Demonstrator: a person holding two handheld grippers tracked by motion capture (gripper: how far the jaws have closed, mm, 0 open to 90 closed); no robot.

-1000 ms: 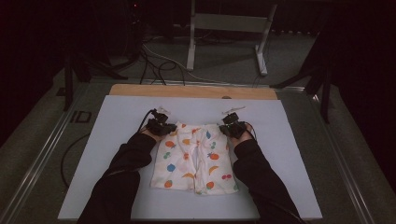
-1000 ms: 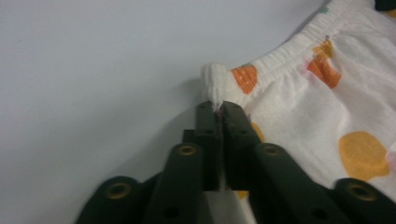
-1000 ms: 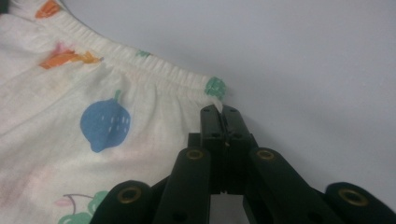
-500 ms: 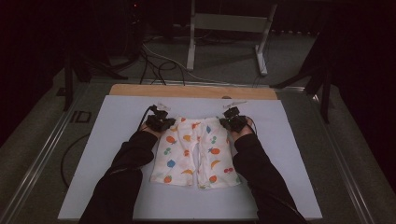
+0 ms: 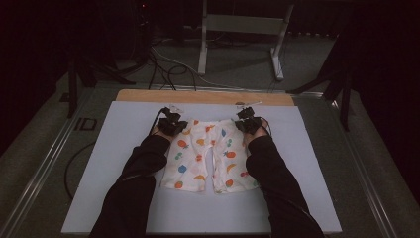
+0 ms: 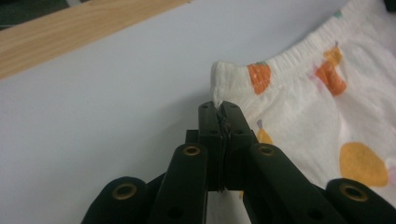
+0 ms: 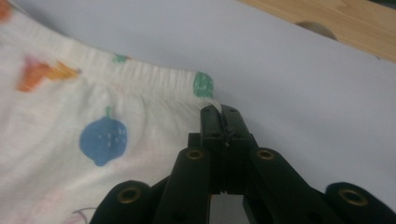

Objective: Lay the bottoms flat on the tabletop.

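A pair of small white shorts (image 5: 208,153) printed with coloured fruit lies flat on the pale mat (image 5: 114,148), waistband toward the far side. My left gripper (image 5: 171,120) is shut on the waistband's left corner; in the left gripper view its jaws (image 6: 219,109) pinch the white cloth (image 6: 299,107) at the corner. My right gripper (image 5: 247,120) is shut on the waistband's right corner; in the right gripper view the jaws (image 7: 219,112) clamp the edge of the shorts (image 7: 84,126) beside a green print. Both forearms in black sleeves flank the shorts.
A wooden strip (image 5: 208,96) borders the mat's far edge. Beyond it, cables (image 5: 163,69) and a metal stand (image 5: 242,39) sit on the dark floor. Metal rails (image 5: 44,168) run along the table's sides.
Both grippers have carried the waistband a little toward the far edge, and the shorts now lie straighter and flatter, with the legs spread apart.
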